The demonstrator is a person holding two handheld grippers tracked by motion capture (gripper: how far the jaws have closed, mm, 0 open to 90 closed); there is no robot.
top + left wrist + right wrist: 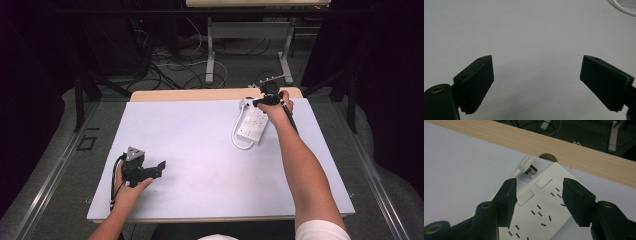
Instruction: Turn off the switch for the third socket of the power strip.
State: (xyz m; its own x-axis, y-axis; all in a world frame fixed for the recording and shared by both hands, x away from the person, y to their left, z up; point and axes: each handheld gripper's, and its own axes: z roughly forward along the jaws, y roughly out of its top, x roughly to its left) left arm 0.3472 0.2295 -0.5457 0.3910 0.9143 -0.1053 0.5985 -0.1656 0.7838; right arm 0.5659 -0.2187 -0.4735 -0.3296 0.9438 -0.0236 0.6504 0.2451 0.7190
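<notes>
A white power strip (pixel 252 125) lies at the far right of the white mat (pixel 200 150), its cable (pixel 235 141) looped at its left and its plug (pixel 244 103) lying near the far edge. My right gripper (pixel 267 100) hovers over the strip's far end. In the right gripper view its jaws stand apart above the power strip (pixel 541 207), touching nothing, so the right gripper (pixel 539 182) is open, with the plug (pixel 526 166) just beyond. My left gripper (pixel 160 167) rests low at the front left, and it (pixel 536 82) is open over bare mat.
The wooden table edge (pixel 579 157) with a round cable hole (pixel 547 157) runs just beyond the strip. A bit of white cable (pixel 624 7) shows far from the left jaws. Past the table are floor cables and another table's legs (pixel 210 60).
</notes>
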